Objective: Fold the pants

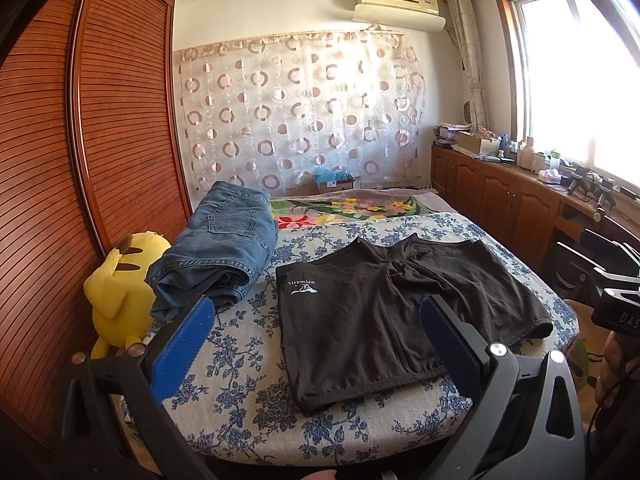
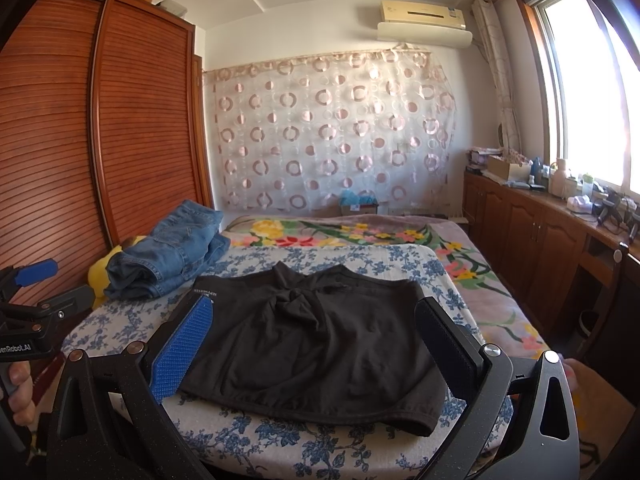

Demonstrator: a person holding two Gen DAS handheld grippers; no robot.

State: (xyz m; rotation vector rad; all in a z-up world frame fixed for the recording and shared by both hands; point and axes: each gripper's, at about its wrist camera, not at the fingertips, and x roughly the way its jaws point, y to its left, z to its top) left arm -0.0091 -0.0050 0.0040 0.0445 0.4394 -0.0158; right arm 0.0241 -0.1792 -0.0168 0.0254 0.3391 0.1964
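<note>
Black shorts (image 1: 372,312) with a small white logo lie spread flat on the blue-flowered cloth (image 1: 248,400) over the bed; they also show in the right wrist view (image 2: 316,344), with some bunching at the crotch. My left gripper (image 1: 316,312) is open and empty, held above the near edge of the bed, over the shorts' left part. My right gripper (image 2: 312,312) is open and empty, held over the shorts' near hem. The left gripper also shows at the left edge of the right wrist view (image 2: 28,312).
Folded blue jeans (image 1: 224,248) lie at the left of the bed beside a yellow plush toy (image 1: 120,288). A wooden wardrobe (image 1: 80,140) stands left. A cabinet counter (image 1: 520,200) with clutter runs along the right under the window. A floral blanket (image 1: 352,204) lies behind.
</note>
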